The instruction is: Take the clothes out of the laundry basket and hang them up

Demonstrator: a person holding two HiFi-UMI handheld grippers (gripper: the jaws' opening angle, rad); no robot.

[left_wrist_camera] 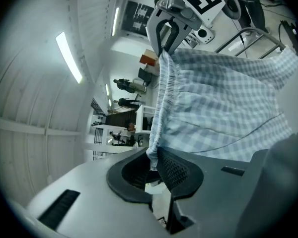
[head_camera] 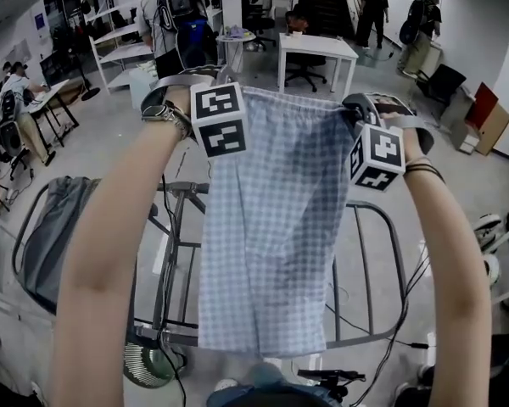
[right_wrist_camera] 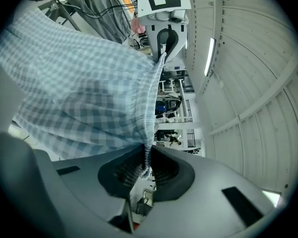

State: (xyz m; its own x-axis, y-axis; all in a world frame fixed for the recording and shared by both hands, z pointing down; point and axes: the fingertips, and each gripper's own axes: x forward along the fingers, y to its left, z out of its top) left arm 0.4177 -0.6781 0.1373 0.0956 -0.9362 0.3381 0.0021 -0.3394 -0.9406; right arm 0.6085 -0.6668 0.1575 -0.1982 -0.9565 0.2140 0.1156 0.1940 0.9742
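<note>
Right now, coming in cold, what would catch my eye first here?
First, the checked shorts, stretched wide by the waistband in the middle of the head view. The left gripper and the right gripper each pinch one end of that waistband. Below them stands a metal drying rack, with a grey garment draped over its left side.

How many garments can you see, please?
2: checked shorts held between left gripper and right gripper; a grey garment draped over the rack's left side. More may be hidden.
</note>
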